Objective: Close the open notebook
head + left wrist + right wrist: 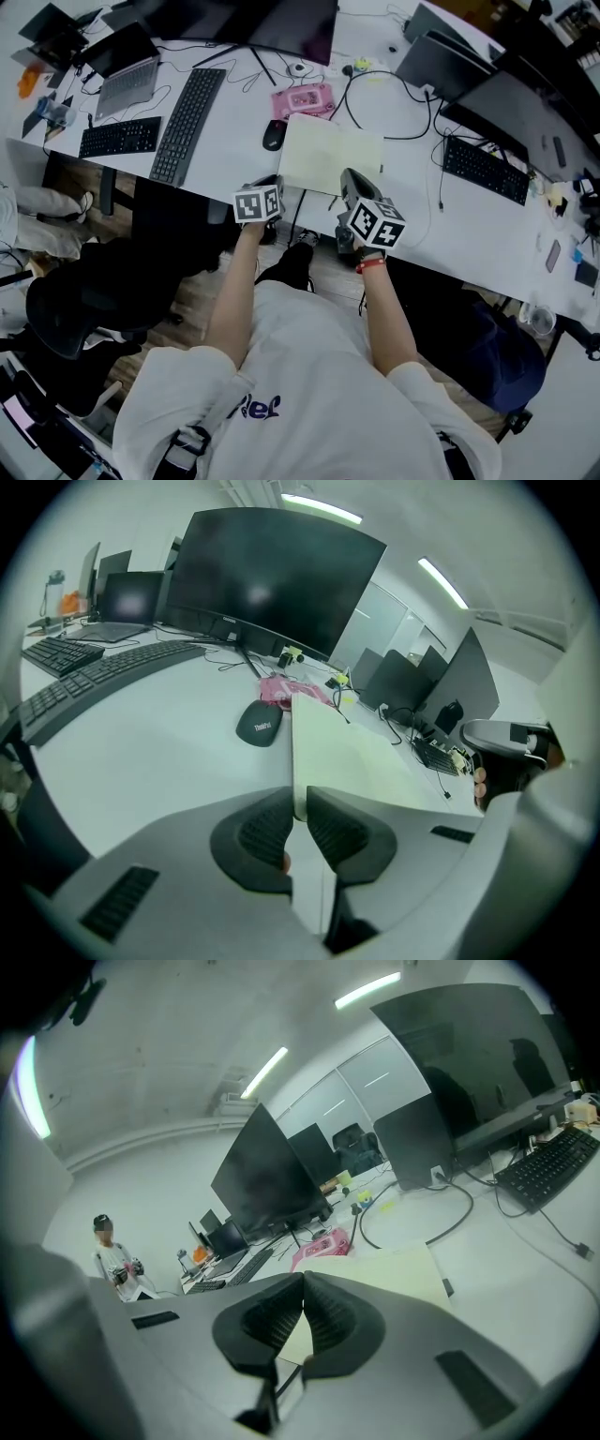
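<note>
Notebook lies on the white desk, near its front edge, cream pages up, approx. btwn the two grippers. Left gripper sits at the notebook's near-left corner. In the left gripper view its jaws are clamped on a thin cream leaf or cover of the notebook, which stands edge-on btwn the ribbed pads; can't tell whether it's one sheet or the whole cover. Left gripper points downward at the desk. Right gripper is at the notebook's near-right corner, and in its own view its tips are clenched together w/ nothing pinched. The cream page shows only beyond the right gripper and thru the gap behind the tips. Just beside the notebook's far-left corner is a black mouse, and past its far edge a pink case. Further left, a long black keyboard lies at a slant. A big dark monitor stands at the back of the desk. In the right gripper view, far off at left, a person in a white top stands in the room.
</note>
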The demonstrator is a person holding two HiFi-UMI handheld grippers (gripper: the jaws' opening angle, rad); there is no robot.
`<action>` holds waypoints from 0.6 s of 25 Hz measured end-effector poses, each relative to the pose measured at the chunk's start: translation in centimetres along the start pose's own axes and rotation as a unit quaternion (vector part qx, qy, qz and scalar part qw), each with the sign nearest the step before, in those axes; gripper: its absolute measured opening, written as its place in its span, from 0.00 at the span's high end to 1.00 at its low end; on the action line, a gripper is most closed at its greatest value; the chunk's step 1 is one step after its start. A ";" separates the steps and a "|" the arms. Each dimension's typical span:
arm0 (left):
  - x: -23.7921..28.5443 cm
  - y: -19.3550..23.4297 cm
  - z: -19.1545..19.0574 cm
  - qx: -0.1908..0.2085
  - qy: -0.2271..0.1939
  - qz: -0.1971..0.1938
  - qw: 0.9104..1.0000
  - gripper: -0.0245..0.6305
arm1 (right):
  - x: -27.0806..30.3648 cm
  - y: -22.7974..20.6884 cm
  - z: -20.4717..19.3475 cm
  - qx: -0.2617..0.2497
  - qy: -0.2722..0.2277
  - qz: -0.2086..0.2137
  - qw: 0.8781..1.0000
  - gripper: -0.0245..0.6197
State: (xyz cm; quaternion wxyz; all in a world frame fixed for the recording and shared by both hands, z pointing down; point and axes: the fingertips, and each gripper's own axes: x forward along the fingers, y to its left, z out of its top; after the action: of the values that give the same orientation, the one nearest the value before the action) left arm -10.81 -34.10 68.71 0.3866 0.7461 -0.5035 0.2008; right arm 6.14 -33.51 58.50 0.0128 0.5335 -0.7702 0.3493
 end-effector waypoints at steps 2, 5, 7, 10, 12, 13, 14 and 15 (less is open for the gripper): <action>-0.3 -0.3 0.3 0.003 -0.005 0.000 1.000 0.87 | -0.1 0.0 0.2 0.002 -0.002 0.000 1.000 0.94; -0.8 -0.9 0.7 0.011 -0.012 0.001 1.000 0.87 | -0.3 -0.1 0.4 0.005 -0.005 0.000 1.000 0.94; -1.1 -1.3 0.9 0.018 -0.017 0.002 1.000 0.88 | -0.4 -0.2 0.6 0.007 -0.008 0.001 1.000 0.94; -1.6 -2.0 1.3 0.028 -0.025 0.002 0.999 0.88 | -0.7 -0.2 0.6 0.011 -0.011 0.004 1.000 0.94; -1.9 -2.5 1.5 0.033 -0.030 0.002 0.999 0.88 | -0.8 -0.1 0.5 0.013 -0.012 0.005 1.000 0.94; -2.0 -2.7 1.6 0.035 -0.033 0.002 0.999 0.88 | -0.9 -0.2 0.5 0.013 -0.012 0.005 1.000 0.94; -2.1 -3.0 1.6 0.037 -0.034 0.001 0.999 0.88 | -1.0 -0.2 0.5 0.014 -0.012 0.004 1.000 0.94; -2.1 -3.2 1.5 0.039 -0.036 -0.001 0.999 0.88 | -1.1 -0.2 0.5 0.015 -0.013 0.004 1.000 0.94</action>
State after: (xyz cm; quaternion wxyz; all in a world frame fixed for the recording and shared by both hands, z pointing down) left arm -8.91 -33.43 65.11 0.3390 0.7678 -0.5083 0.1928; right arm 6.97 -32.90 57.76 -0.0063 0.5350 -0.7672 0.3538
